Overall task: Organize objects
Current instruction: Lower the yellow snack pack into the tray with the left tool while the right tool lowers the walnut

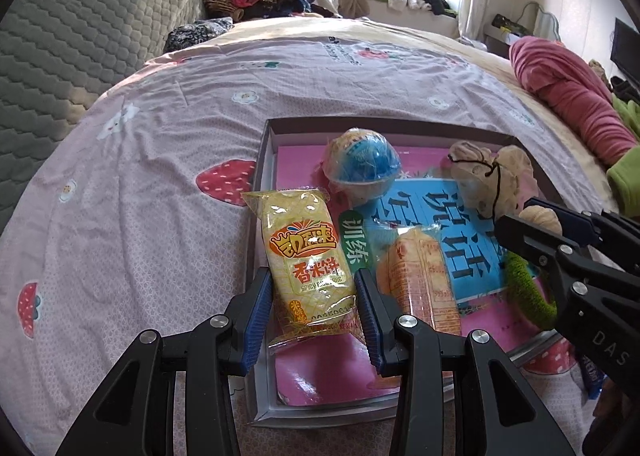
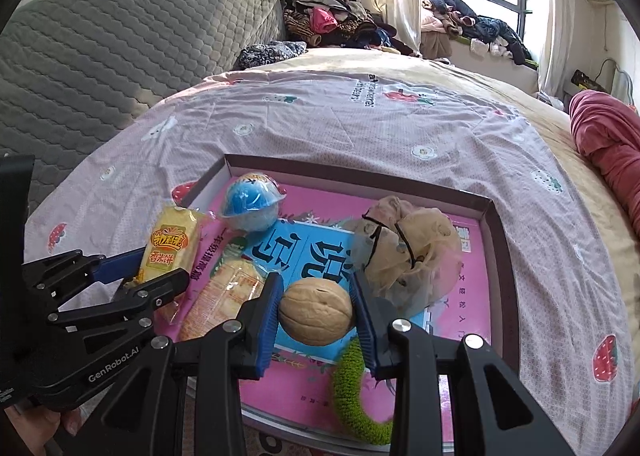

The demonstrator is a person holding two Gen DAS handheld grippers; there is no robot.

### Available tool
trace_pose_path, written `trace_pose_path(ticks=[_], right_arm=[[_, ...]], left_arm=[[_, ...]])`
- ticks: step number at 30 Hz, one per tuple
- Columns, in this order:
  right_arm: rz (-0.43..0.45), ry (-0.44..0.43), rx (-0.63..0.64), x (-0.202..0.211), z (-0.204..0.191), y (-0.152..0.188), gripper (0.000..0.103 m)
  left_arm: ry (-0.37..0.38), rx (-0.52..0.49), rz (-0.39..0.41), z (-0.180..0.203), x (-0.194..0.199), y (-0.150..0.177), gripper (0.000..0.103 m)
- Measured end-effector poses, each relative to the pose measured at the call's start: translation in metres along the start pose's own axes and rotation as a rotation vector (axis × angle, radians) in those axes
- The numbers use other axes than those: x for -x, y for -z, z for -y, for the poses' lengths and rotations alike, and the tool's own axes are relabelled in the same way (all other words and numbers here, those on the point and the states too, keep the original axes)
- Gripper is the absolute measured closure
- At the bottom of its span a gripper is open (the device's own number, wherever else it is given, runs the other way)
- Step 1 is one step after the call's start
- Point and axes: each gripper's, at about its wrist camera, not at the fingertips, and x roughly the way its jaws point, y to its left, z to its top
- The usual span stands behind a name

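Pinching a yellow rice-cracker packet [image 1: 310,268] in my left tongs [image 1: 316,288] and a walnut [image 2: 316,312] in my right tongs [image 2: 316,316], both over the shallow box [image 2: 496,240] on the bed [image 1: 140,196].

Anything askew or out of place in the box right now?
Nothing damaged or spilled. The yellow rice-cracker packet, clamped in the left claw, overlaps the grey cardboard box wall, part in, part out. The tan walnut sits gripped in the right claw above the box.
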Motion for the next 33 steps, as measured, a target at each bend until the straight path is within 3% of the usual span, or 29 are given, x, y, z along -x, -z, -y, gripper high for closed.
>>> trace_pose_path(ticks=[33], right_arm=[[-0.14, 0.04, 0.05, -0.04, -0.007, 0.016, 0.068]], left_arm=[[0.014, -0.019, -0.02, 0.006, -0.013, 0.006, 0.06]])
